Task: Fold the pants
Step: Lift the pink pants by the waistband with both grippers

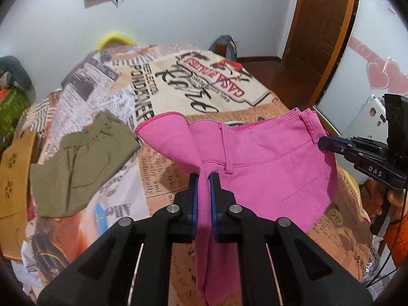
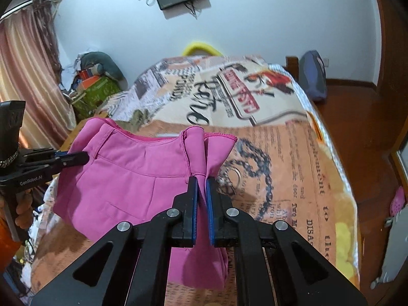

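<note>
Left wrist view: left gripper [image 1: 203,178] clenched on one waist corner of bright pink cotton pants [image 1: 267,168], right gripper [image 1: 321,143] pinching the opposite corner. Waistband stretched straight between both, raised above newspaper-print bedspread [image 1: 204,84], legs dangling toward camera. Hems cut off below. Olive folded garment [image 1: 81,160] lying apart on same bedspread.
</note>
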Demonstrator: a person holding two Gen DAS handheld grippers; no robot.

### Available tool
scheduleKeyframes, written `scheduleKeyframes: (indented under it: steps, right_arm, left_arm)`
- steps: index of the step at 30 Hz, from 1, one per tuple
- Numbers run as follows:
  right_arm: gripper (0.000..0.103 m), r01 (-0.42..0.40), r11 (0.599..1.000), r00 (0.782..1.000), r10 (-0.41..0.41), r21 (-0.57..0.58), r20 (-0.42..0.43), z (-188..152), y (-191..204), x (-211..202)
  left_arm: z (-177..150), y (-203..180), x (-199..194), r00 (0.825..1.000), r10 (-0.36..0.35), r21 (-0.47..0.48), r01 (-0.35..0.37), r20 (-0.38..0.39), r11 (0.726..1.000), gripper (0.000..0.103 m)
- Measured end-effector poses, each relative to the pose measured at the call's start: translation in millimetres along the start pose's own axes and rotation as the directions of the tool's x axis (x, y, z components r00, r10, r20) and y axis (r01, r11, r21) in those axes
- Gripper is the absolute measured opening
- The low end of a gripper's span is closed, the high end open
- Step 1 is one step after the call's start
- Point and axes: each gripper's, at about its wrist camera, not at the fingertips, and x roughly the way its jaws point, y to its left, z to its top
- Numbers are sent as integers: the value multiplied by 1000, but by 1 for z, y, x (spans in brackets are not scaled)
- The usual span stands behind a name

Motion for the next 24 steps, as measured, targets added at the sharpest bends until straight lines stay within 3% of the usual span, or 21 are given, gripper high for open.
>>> scheduleKeyframes:
  steps: [11,24]
  right_arm:
    - [6,-36,991,996,45,-126,72,37,61,-15]
    - [5,-146,952,983,171,-269,71,86,166,42]
  left_arm:
    - [-7,35,-74,991,73,-63,-67,111,996,8]
    - [-11,136,-124,956,253,-182,-225,146,957,8]
